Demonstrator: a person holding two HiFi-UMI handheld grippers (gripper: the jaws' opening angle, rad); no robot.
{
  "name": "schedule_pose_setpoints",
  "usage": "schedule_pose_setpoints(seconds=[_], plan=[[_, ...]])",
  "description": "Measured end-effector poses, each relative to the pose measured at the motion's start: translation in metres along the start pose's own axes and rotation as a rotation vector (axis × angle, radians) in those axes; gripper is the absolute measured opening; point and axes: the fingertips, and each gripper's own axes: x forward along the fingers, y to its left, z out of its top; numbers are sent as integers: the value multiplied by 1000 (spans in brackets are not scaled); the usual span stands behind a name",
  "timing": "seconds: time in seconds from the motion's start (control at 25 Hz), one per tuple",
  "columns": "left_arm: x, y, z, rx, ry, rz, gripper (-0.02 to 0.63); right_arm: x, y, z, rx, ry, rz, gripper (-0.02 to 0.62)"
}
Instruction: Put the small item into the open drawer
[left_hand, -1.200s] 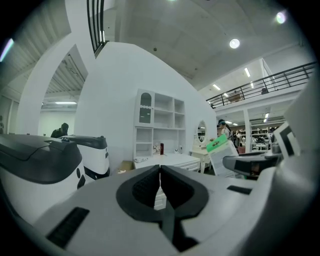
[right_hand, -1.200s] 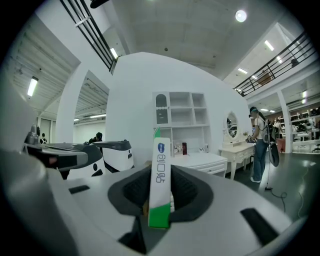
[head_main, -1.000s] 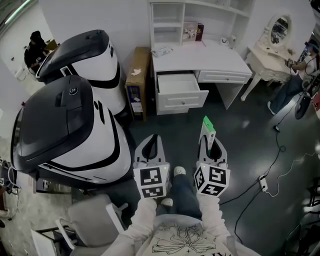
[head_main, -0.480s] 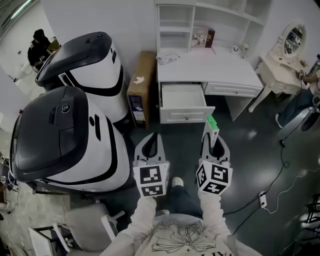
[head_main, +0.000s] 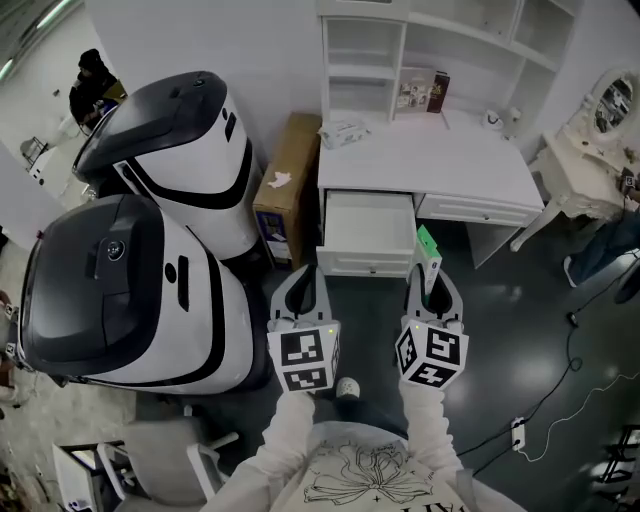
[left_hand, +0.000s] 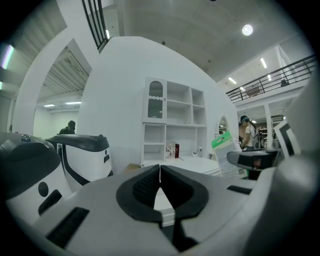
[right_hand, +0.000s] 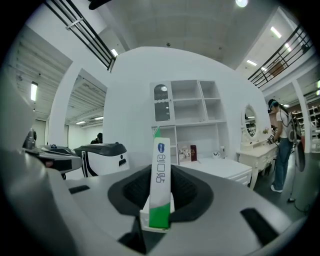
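Note:
A slim white-and-green box (head_main: 429, 256) stands between the jaws of my right gripper (head_main: 429, 280), which is shut on it; in the right gripper view the box (right_hand: 160, 185) rises upright from the pads. The open drawer (head_main: 368, 228) juts from the left half of the white desk (head_main: 430, 160), just ahead of both grippers, and looks empty. My left gripper (head_main: 303, 285) is shut with nothing in it; its pads (left_hand: 150, 185) meet at the tips. The box hangs just short of the drawer's right front corner.
Two big black-and-white machines (head_main: 130, 290) fill the left. A cardboard box (head_main: 285, 185) leans between them and the desk. A dressing table with mirror (head_main: 600, 150) stands at right. Cables (head_main: 545, 395) cross the dark floor. A swivel chair (head_main: 160, 455) is behind left.
The desk and open drawer have come closer, now just beyond the gripper tips. Both grippers keep their pose, the right one still holding the box.

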Motion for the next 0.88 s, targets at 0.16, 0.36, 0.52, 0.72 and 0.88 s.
schedule_pose_setpoints(seconds=[0.16, 0.36, 0.52, 0.72, 0.88], plan=[[25, -3, -1, -11, 13, 10, 8, 25, -8, -1, 0, 14, 20, 91], [50, -2, 0, -16, 33, 29, 8, 51, -16, -4, 5, 36, 36, 91], [74, 1, -1, -18, 41, 27, 8, 74, -21, -8, 12, 47, 36, 91], [114, 9, 4, -15, 39, 15, 8, 112, -25, -5, 12, 48, 28, 91], [154, 16, 11, -18, 33, -2, 8, 149, -30, 0, 5, 47, 16, 91]])
